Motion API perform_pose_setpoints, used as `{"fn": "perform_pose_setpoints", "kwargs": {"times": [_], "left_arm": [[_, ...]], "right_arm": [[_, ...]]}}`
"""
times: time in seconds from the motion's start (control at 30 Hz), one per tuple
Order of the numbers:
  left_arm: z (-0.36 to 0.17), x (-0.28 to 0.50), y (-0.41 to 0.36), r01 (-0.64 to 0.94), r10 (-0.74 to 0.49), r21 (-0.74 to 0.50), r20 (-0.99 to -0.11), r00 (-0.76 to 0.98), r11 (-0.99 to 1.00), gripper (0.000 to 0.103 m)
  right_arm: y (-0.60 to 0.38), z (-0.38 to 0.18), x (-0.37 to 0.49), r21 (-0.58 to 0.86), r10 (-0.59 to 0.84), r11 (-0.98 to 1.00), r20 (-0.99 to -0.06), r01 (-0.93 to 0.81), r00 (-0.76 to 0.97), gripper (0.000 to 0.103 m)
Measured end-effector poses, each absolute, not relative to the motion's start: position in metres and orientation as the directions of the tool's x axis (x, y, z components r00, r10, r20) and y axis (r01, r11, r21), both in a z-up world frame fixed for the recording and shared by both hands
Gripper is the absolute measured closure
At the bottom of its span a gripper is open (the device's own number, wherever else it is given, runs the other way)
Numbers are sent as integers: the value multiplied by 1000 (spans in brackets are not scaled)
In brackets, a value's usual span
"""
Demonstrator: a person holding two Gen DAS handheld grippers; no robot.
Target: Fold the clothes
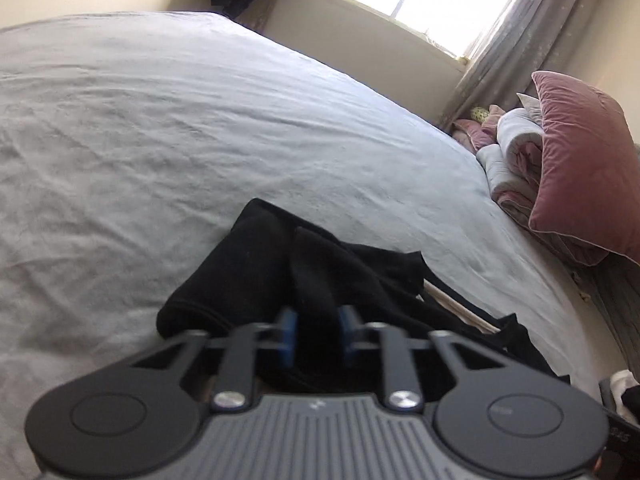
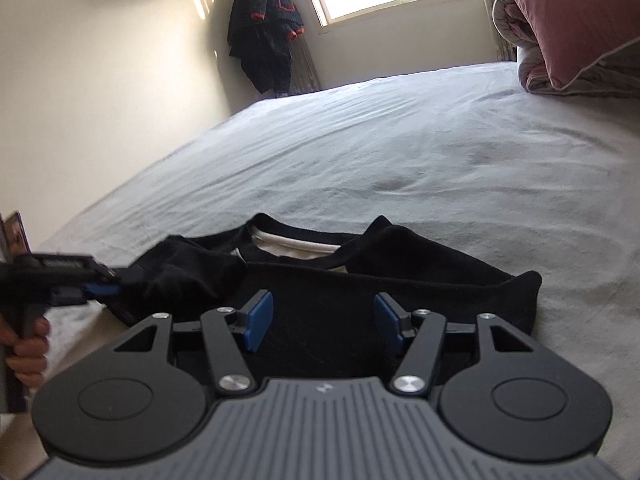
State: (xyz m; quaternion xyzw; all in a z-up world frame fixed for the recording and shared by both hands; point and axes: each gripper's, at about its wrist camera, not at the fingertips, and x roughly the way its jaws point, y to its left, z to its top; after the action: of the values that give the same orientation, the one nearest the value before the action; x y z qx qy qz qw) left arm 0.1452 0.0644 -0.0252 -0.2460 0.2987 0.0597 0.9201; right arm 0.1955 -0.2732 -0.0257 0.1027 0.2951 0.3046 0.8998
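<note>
My left gripper has its blue pads pinched on a fold of the black shirt, which lies crumpled at the near edge of the bed. From its own camera the cloth between the pads is solid black, so I cannot make out which part of the shirt it is; the right camera shows it at the shirt's left side. My right gripper hangs over the shirt's middle with its pads spread apart and nothing between them. The neckline shows a pale inner band. A hand on the left handle is cut off by the frame. A pink pillow sits at the head end, partly out of view.
</note>
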Motion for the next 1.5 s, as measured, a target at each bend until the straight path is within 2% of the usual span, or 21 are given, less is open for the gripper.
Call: {"fn": "perform_pose_setpoints", "kwargs": {"times": [0.13, 0.33, 0.43, 0.53, 0.67, 0.7, 0.77, 0.9, 1.0, 1.1, 1.13, 1.17, 1.23, 1.43, 1.5], "left_arm": [[-14, 146, 48, -163, -87, -420, -516, 852, 893, 93], [-1, 148, 2, 2, -194, -388, -456, 868, 922, 94], [1, 152, -27, 82, -254, -369, -448, 857, 926, 94], [1, 156, -54, 147, -311, -365, -445, 840, 919, 94], [-4, 155, -74, 251, -430, -404, -452, 782, 880, 90], [-6, 153, -76, 276, -455, -406, -457, 764, 871, 82], [-9, 147, -75, 300, -475, -401, -468, 745, 865, 69], [-11, 137, -62, 275, -454, -393, -491, 744, 877, 67], [-10, 134, -42, 224, -409, -386, -505, 760, 895, 65], [-10, 133, -24, 171, -358, -374, -516, 778, 911, 64], [-10, 133, -17, 152, -339, -369, -519, 785, 917, 64], [-10, 133, -11, 130, -313, -357, -521, 794, 925, 64], [-6, 132, 3, 58, -234, -333, -517, 823, 941, 64], [3, 133, 58, -147, -60, -374, -488, 871, 916, 66], [4, 133, 73, -203, -11, -390, -483, 876, 898, 67]], "right_arm": [[-286, -31, 203, 537, 690, 713, -424, -450, 587, 43], [-305, -41, 215, 762, 795, 539, -321, -358, 514, 42], [-315, -45, 222, 850, 836, 434, -257, -298, 484, 33], [-325, -51, 225, 903, 855, 353, -204, -245, 477, 31], [-339, -62, 229, 949, 858, 270, -160, -163, 489, 31], [-342, -62, 228, 954, 859, 257, -152, -156, 488, 31], [-345, -61, 227, 956, 862, 248, -144, -156, 486, 31], [-341, -54, 223, 940, 859, 294, -182, -172, 478, 31], [-332, -45, 217, 900, 842, 386, -254, -203, 476, 33], [-318, -37, 210, 833, 814, 490, -331, -257, 478, 41], [-316, -34, 208, 815, 805, 512, -344, -272, 484, 53], [-314, -32, 206, 804, 800, 522, -347, -284, 489, 72], [-319, -31, 206, 807, 800, 515, -330, -291, 502, 91], [-343, -21, 201, 841, 808, 427, -192, -331, 556, 94], [-346, -18, 200, 843, 806, 420, -175, -337, 566, 94]]}}
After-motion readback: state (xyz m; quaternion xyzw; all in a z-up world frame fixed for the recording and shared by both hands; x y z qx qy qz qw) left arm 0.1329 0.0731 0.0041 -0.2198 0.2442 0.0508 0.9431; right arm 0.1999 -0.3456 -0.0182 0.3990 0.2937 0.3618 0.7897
